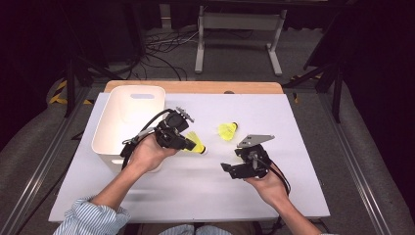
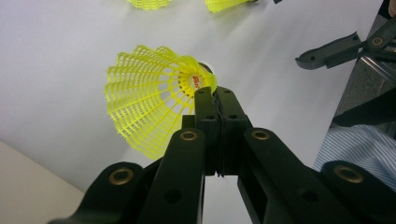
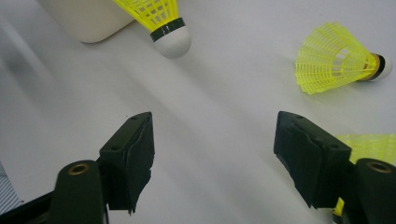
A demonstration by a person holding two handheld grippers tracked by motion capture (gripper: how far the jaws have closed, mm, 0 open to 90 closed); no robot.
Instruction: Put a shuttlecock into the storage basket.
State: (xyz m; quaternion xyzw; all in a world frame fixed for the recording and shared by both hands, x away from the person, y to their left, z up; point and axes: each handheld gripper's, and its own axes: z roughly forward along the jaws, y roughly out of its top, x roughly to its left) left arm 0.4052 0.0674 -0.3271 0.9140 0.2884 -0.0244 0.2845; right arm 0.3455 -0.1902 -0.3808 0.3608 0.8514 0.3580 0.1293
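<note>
My left gripper (image 1: 187,143) hangs just above the white tabletop, beside the white bin (image 1: 128,119). In the left gripper view its jaws (image 2: 215,94) are shut on the rim of a yellow mesh shuttlecock (image 2: 148,99), whose white cork end points away toward the table's middle. The same shuttlecock (image 1: 195,144) shows in the high view. My right gripper (image 1: 231,161) stands open near the front right, nothing between its jaws (image 3: 212,140). A second yellow shuttlecock (image 1: 227,130) (image 3: 338,58) lies on the table beyond it. A third (image 3: 369,147) peeks out behind its right jaw.
The bin's corner (image 3: 88,18) stands at the far left of the right gripper view. The held shuttlecock's cork (image 3: 173,41) hangs next to it. The white sheet (image 1: 195,191) covers a wooden table whose far edge (image 1: 195,87) shows. Cables and a stand lie on the floor behind.
</note>
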